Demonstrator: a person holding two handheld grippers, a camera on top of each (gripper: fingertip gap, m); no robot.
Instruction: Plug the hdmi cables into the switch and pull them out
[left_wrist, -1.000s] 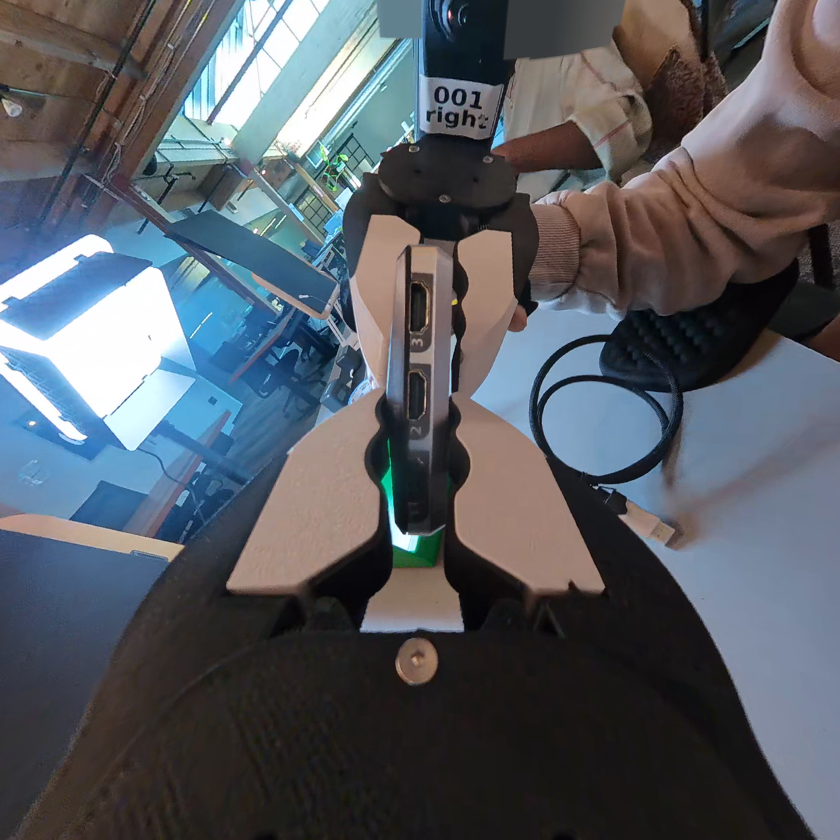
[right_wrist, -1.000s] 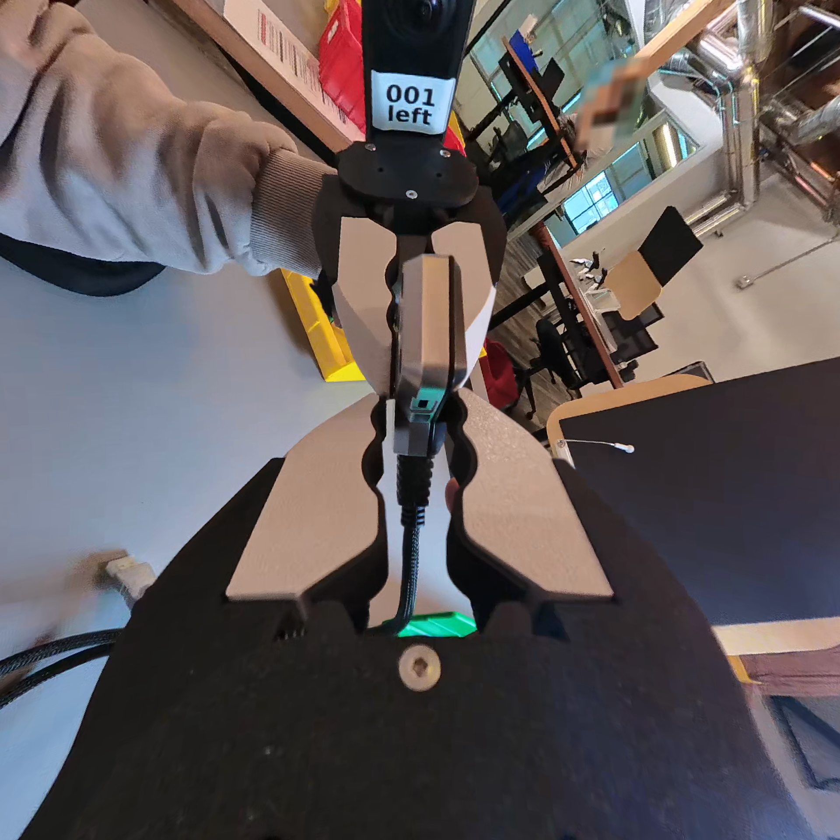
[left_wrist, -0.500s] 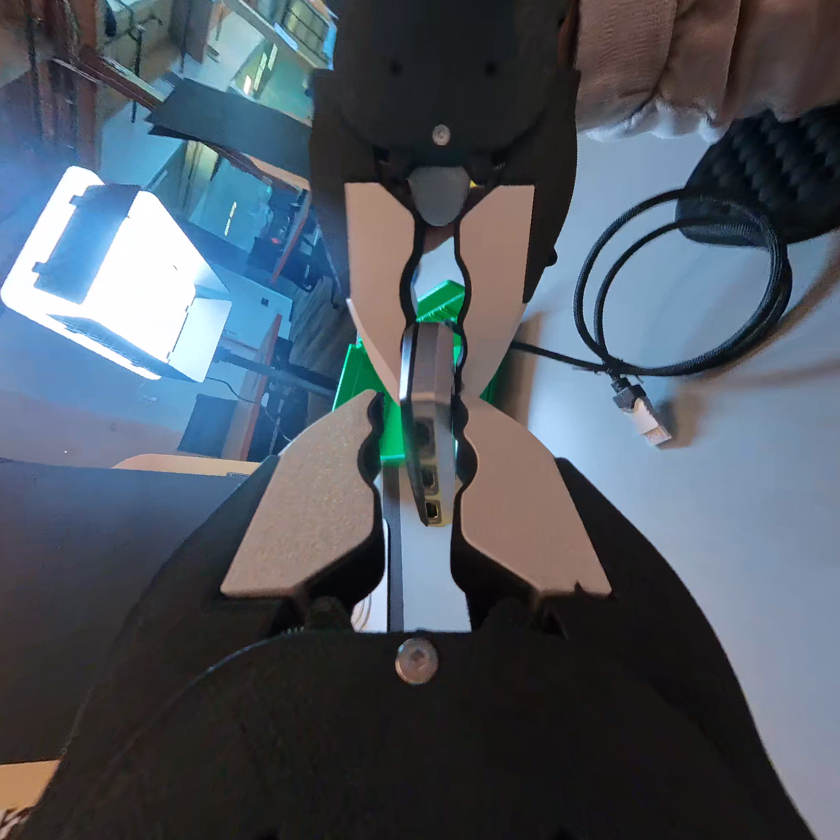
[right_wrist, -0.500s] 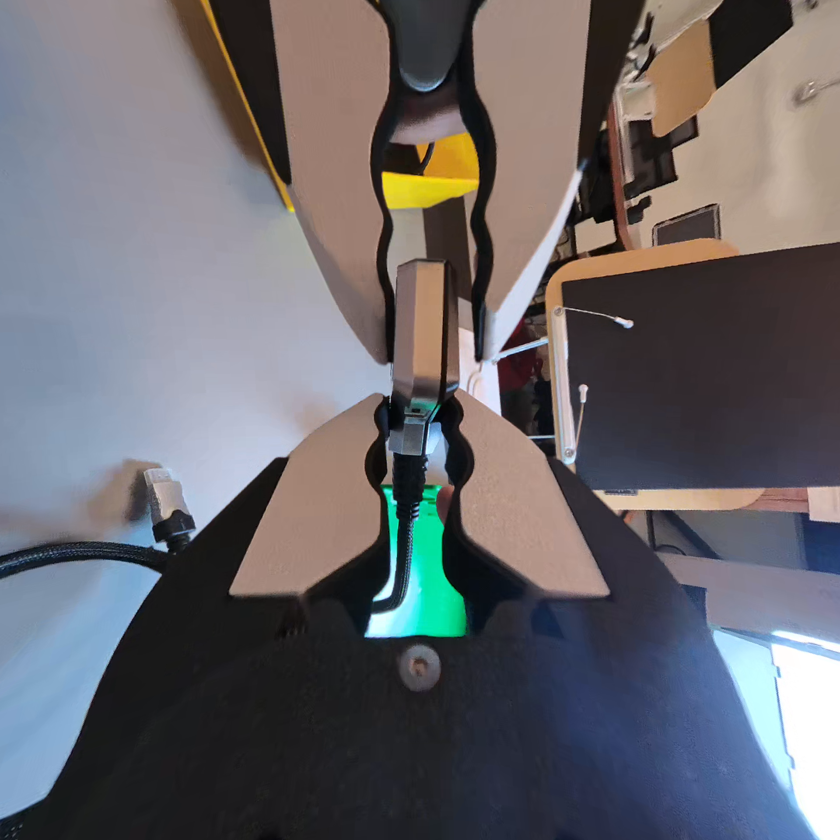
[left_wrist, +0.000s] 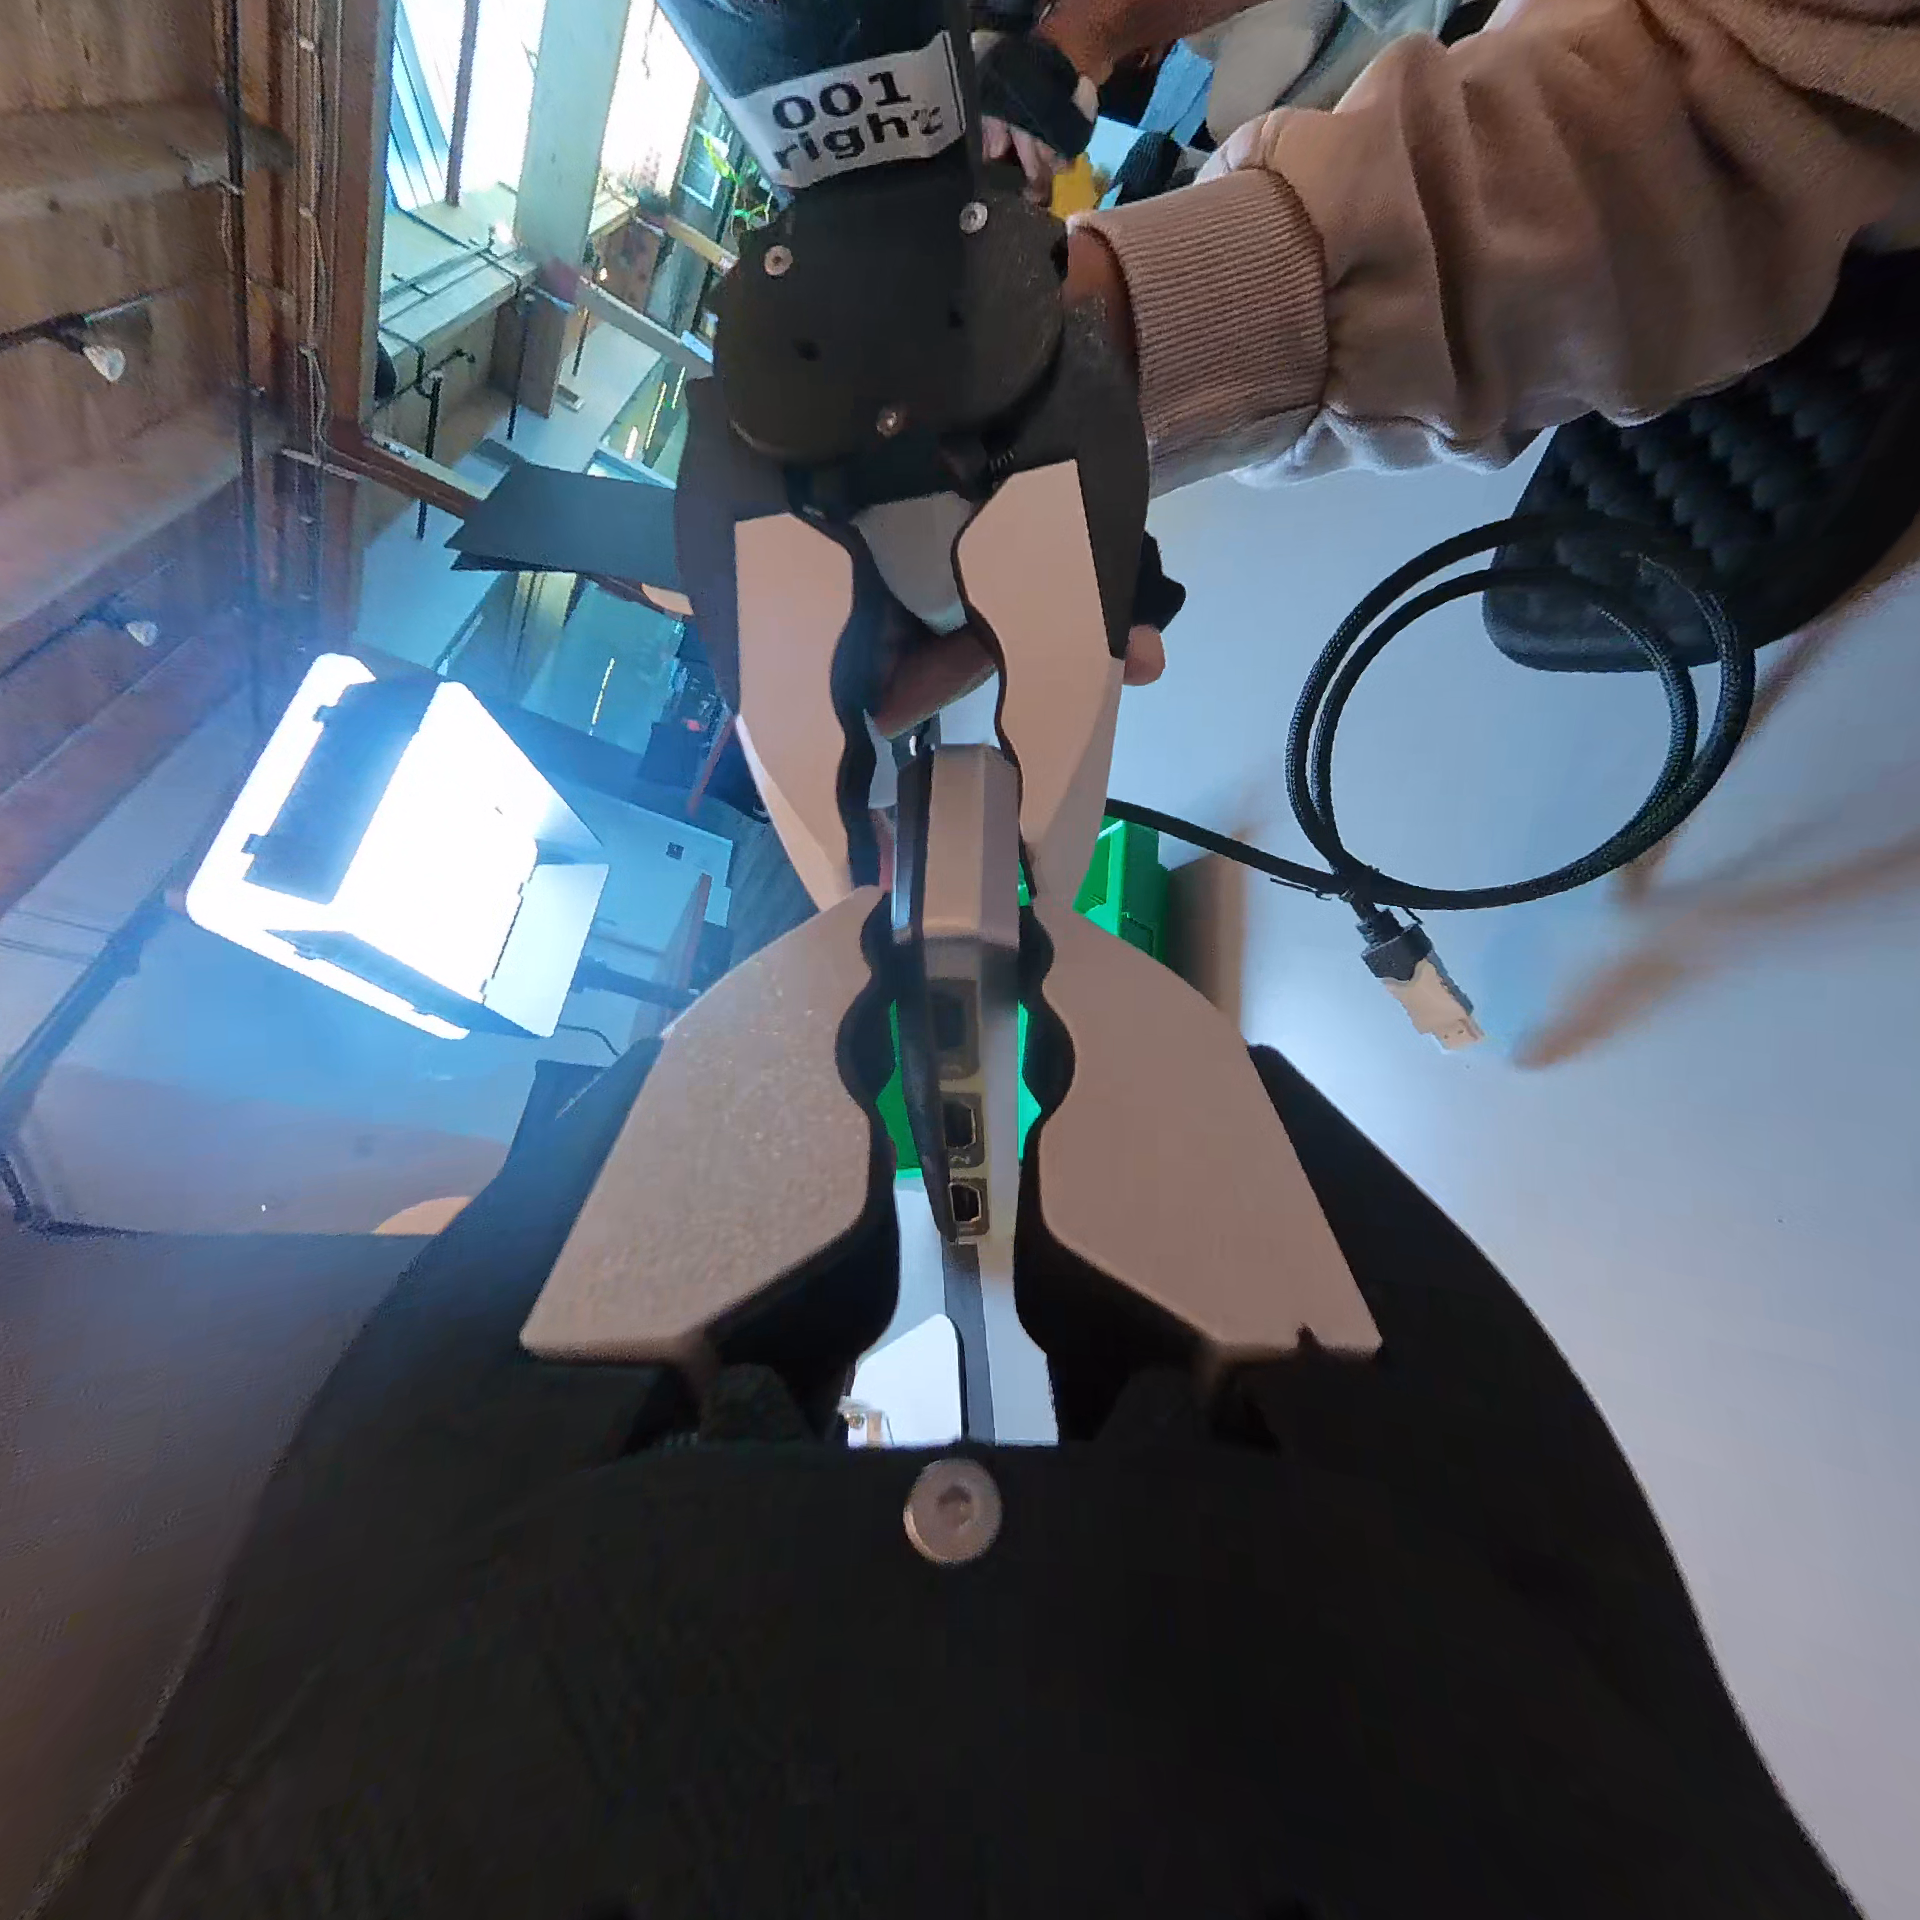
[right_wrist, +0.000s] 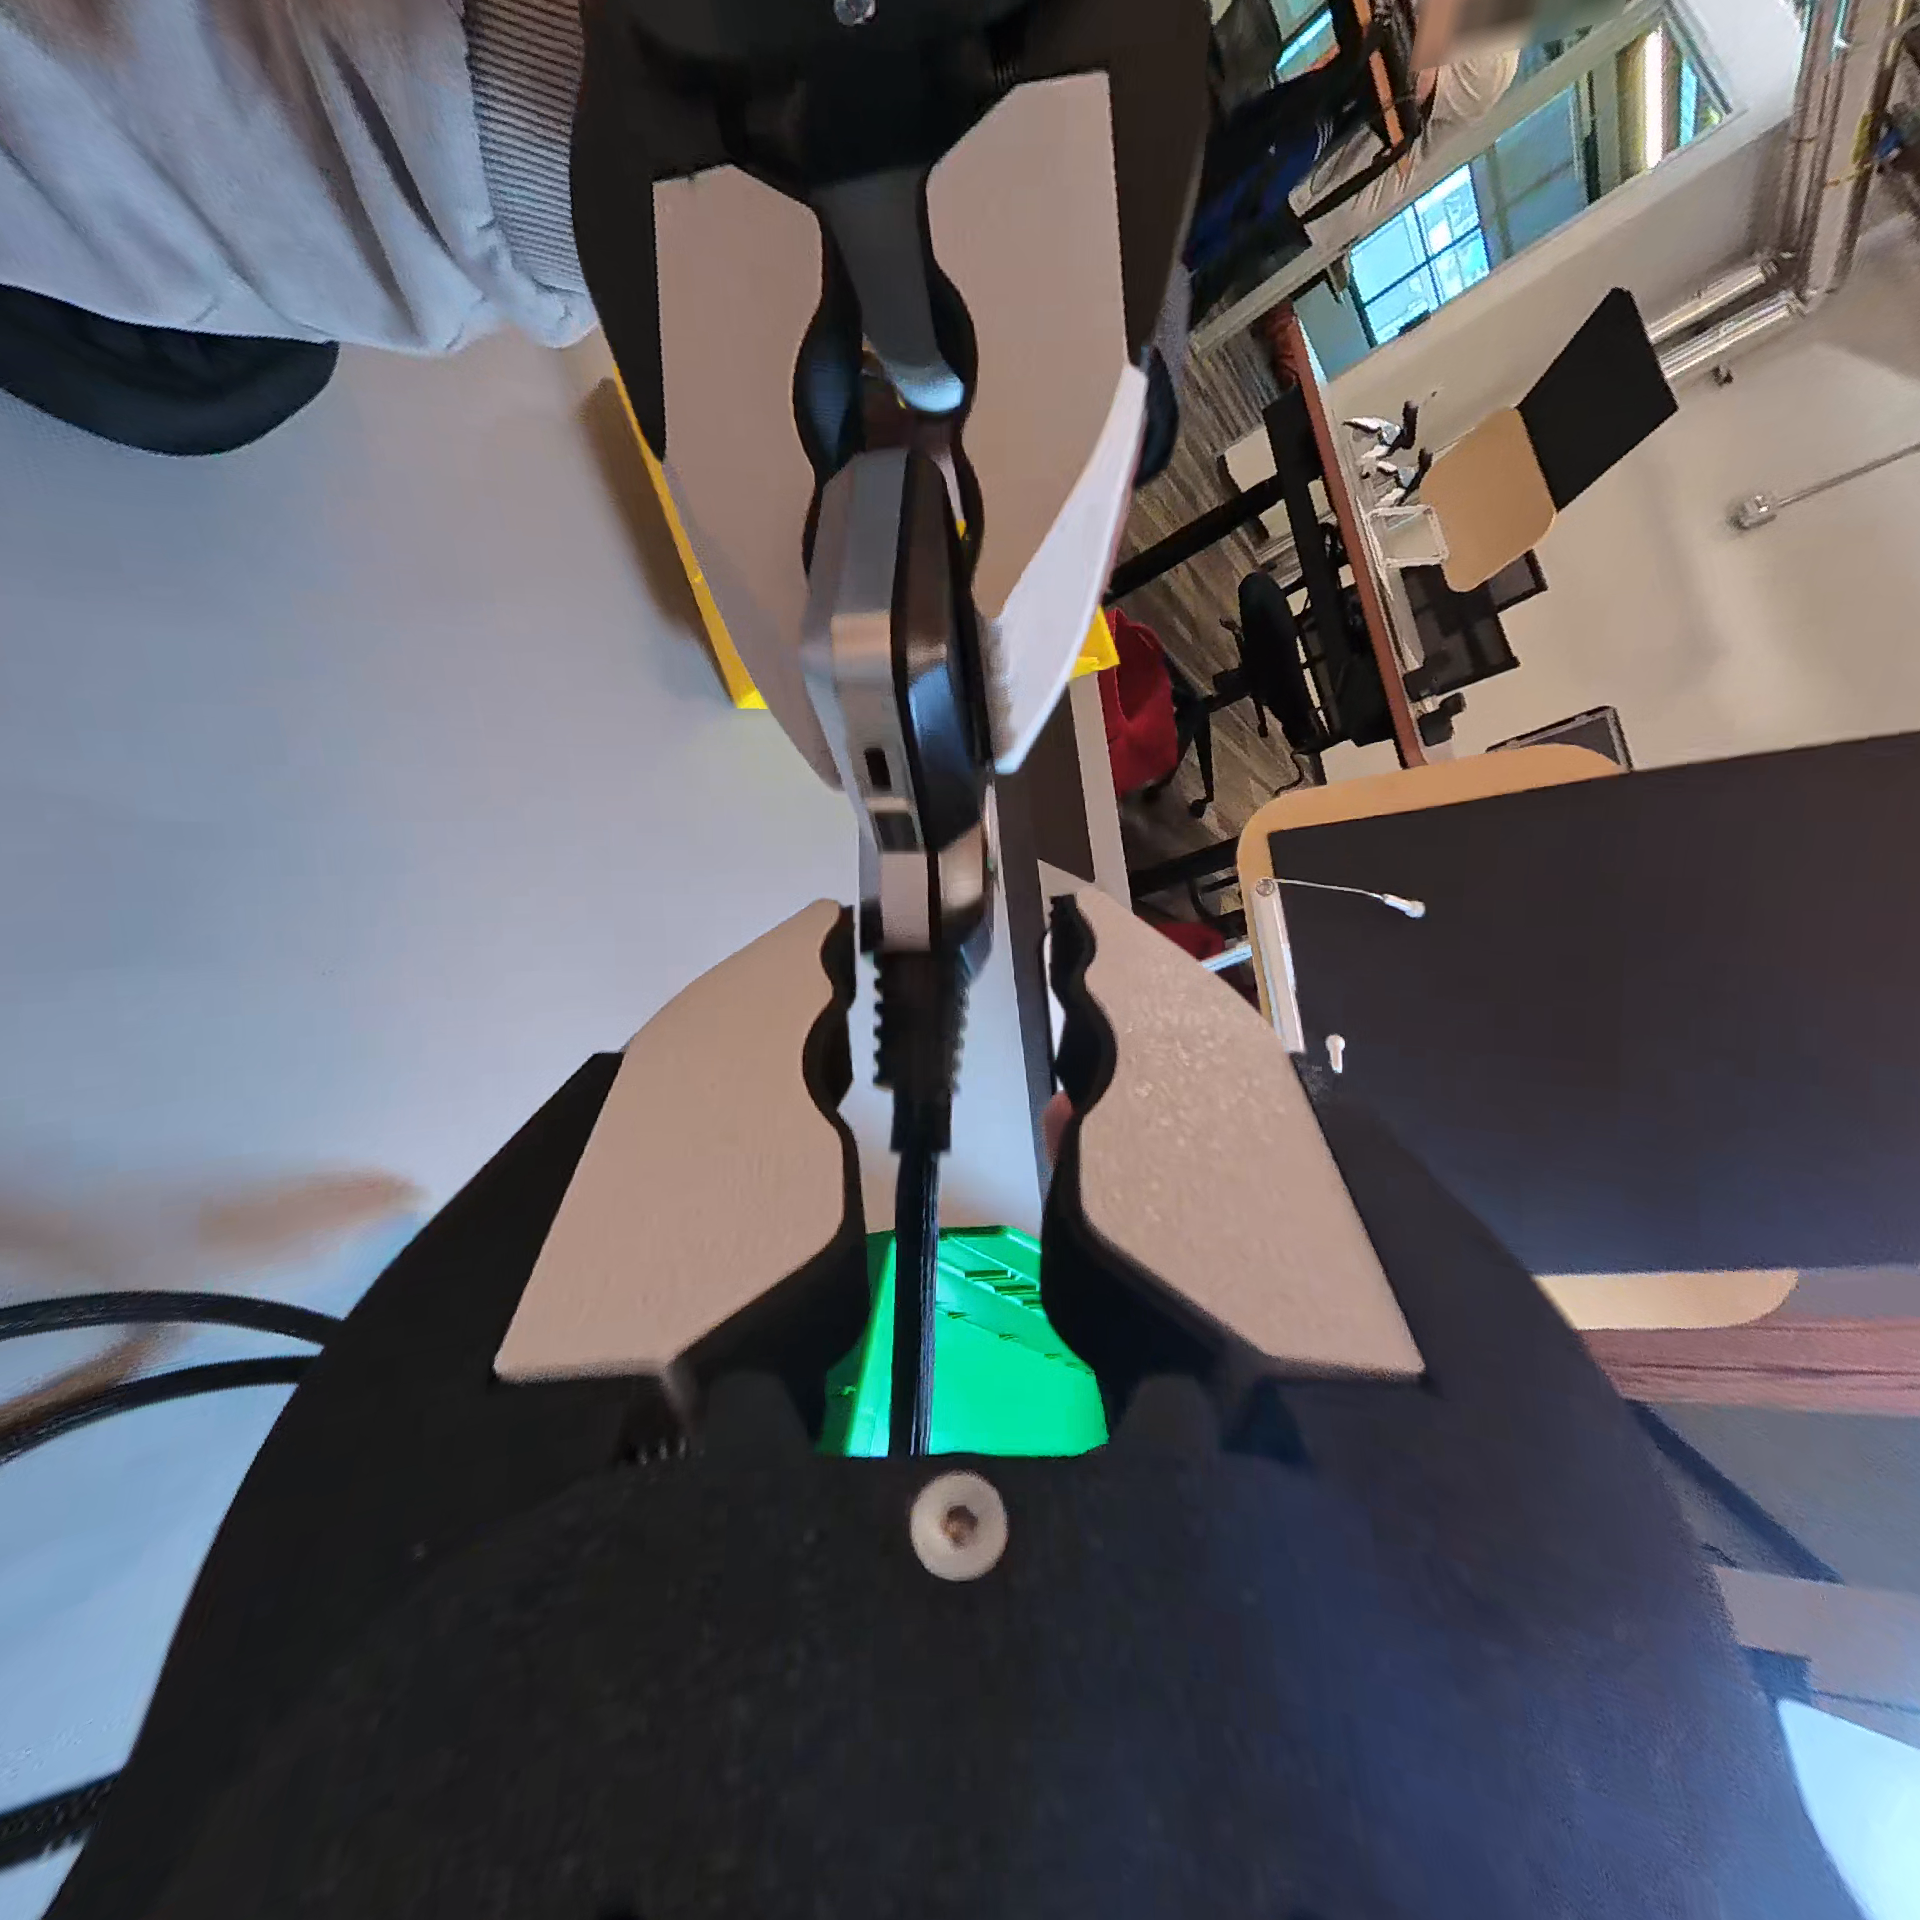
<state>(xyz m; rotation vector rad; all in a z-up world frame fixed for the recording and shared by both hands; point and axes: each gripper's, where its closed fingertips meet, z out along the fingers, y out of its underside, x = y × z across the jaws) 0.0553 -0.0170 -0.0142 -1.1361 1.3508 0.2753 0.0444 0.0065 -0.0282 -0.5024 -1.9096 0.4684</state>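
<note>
Currently my left claw (left_wrist: 951, 1049) clamps the HDMI switch (left_wrist: 961, 935) edgewise, ports exposed; right claw (right_wrist: 951, 997) stands apart around the seated HDMI plug (right_wrist: 914, 977), probably to regrip.

Right gripper (right_wrist: 945, 935): pale grey fingers on a black body, spread a little, the plug between them but touching neither pad.
Black braided HDMI cable (right_wrist: 916, 1299): runs up between the fingers; its ribbed plug sits in the switch's end.
Slim grey metal switch (right_wrist: 883, 665): edge-on, clamped by the left gripper (right_wrist: 894, 582) opposite.
Green plastic block (right_wrist: 977, 1361): below the fingers.
White table (right_wrist: 364, 831): underneath.
</note>
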